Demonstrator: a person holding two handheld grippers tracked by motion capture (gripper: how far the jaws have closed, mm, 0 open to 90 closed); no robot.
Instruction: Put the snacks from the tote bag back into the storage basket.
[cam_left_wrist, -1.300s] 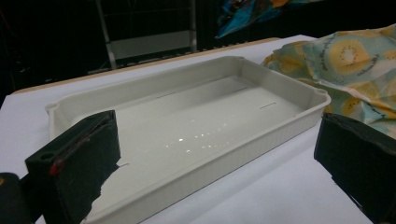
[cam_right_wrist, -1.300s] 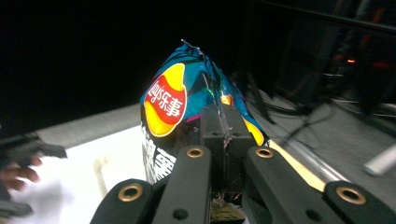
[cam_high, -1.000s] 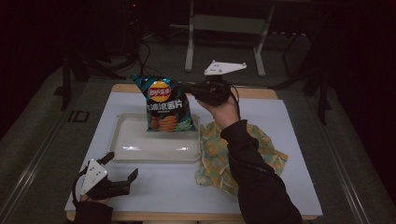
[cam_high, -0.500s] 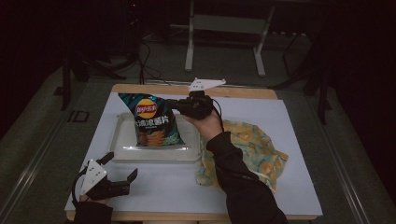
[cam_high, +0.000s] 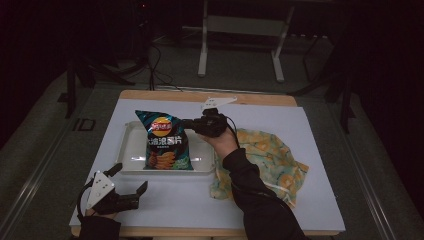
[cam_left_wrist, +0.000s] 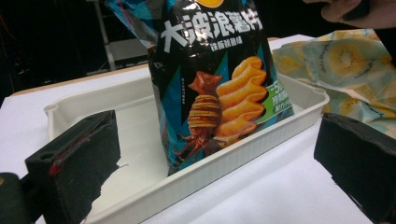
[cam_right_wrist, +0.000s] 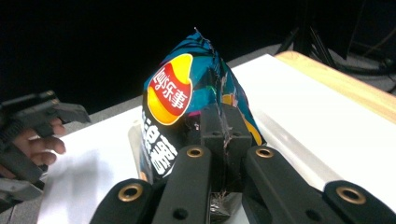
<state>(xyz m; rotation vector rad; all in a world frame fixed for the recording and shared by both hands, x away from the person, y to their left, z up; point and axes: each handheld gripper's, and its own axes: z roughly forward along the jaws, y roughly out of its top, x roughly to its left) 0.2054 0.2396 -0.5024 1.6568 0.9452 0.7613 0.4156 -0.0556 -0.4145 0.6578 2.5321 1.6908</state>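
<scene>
In the high view the chip bag (cam_high: 165, 142) now stands upright in the white tray (cam_high: 127, 150), moved left and down from before, pinched at its upper edge by the right gripper (cam_high: 192, 123); the left gripper (cam_high: 131, 180) stays spread near the table's front. The left gripper view shows the bag's bottom inside the tray beside the patterned cloth (cam_left_wrist: 345, 60). The right gripper view shows jaws clamped on the bag's seam.

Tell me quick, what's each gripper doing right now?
Left gripper: open, holding nothing, near the table's front edge.
Right gripper: shut on the chip bag, holding it upright in the tray.
</scene>
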